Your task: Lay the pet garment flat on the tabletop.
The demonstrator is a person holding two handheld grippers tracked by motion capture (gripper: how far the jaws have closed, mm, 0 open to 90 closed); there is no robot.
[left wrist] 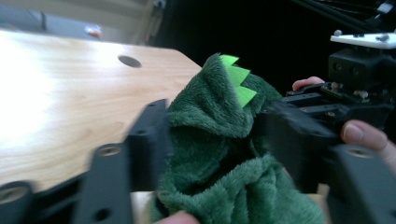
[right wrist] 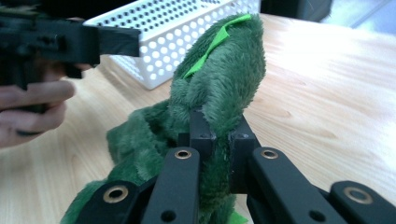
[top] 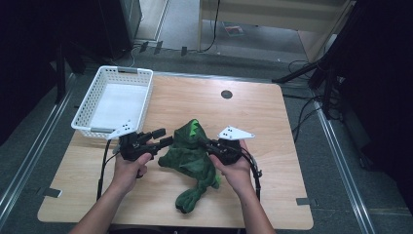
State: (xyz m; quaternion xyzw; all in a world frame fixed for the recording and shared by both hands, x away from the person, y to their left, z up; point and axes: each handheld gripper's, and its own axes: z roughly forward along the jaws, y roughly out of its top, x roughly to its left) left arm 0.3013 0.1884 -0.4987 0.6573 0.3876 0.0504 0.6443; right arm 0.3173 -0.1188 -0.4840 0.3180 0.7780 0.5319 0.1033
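**Soft green dinosaur plush, pinched by one gripper**

The green plush dinosaur (top: 192, 158) lies near the middle of the wooden table (top: 272, 126), at about 4 o'clock from the white basket (top: 97, 100). It looks light, soft and floppy, so it will probably sag and fold when lifted. The fleece is not slippery.

The right gripper (right wrist: 215, 140) has its jaws closed tightly on a fold of the plush below the light green spikes (right wrist: 212, 44). The left gripper (left wrist: 210, 140) stands partly open, with the plush between its jaws but not squeezed (the picture is blurred). A thick fold near the head seems the best place to grip.
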